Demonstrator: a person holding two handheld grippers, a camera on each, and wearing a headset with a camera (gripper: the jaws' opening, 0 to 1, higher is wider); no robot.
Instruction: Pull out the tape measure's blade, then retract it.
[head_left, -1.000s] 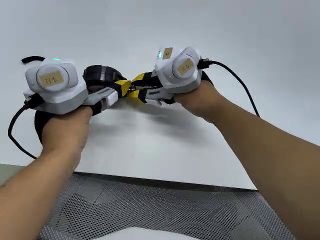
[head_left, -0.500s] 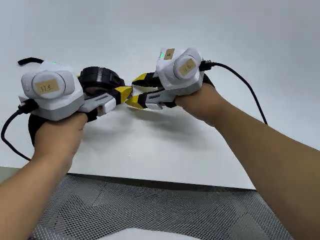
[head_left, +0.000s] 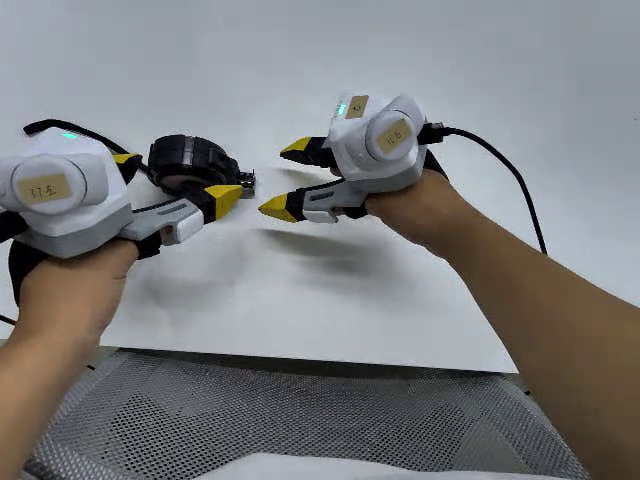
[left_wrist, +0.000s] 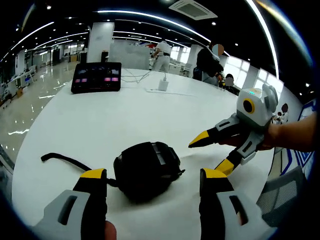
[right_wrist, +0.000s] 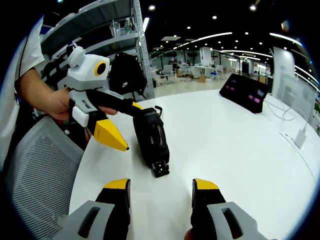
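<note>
The 2 claws, which met tip to tip at the front of the tape measure (head_left: 192, 162) 1 second ago, have drawn apart, and the left claw (head_left: 173, 178) has swung toward the left of the head view. Both are released: the left claw's jaws stand wide on either side of the black case without touching it, and the right claw (head_left: 286, 178) hangs with its jaws spread, off to the right of the case and holding nothing. No length of blade shows outside the case, so the blade looks fully wound in. My reading is that either the retract step is finished, or the hook was let go before much of a pull was made; the pictures do not settle which. The tape measure sits on the white counter (head_left: 330, 300), left of centre in the head view and low in the middle of the left claw view. It seems to stand on its narrow edge. Its long axis runs left to right in the head view, with the blade mouth (head_left: 245, 180) pointing right at the right claw, and a thin black strap (left_wrist: 65, 161) trailing from the opposite end.
</note>
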